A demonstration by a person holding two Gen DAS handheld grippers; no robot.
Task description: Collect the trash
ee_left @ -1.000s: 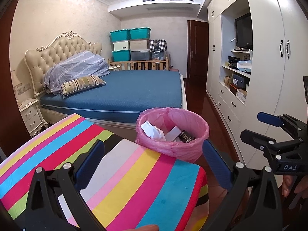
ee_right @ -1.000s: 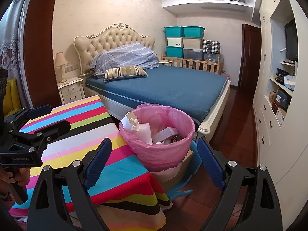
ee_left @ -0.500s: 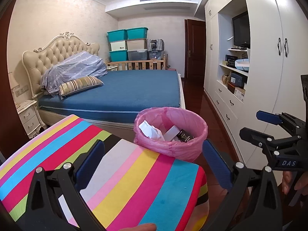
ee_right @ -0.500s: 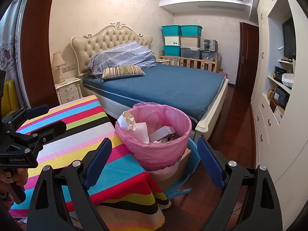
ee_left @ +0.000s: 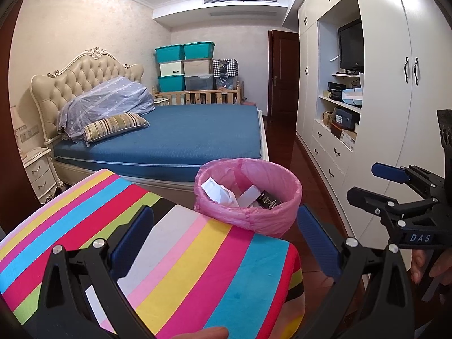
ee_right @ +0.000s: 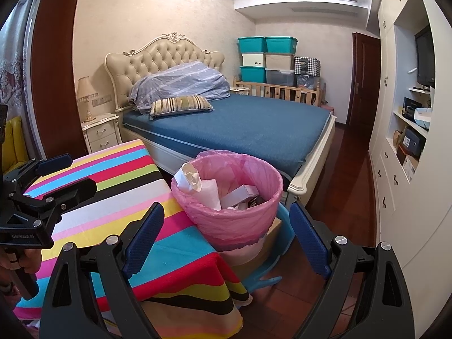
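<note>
Little has moved since a second ago: your two grippers have only drifted slightly, and the pink-lined trash bin stays just ahead of them. Your left gripper and right gripper both stand wide apart and empty. Crumpled paper and small boxes already sit in the bin, and the striped tablecloth below your left gripper looks bare, so collection seems nearly done.
</note>
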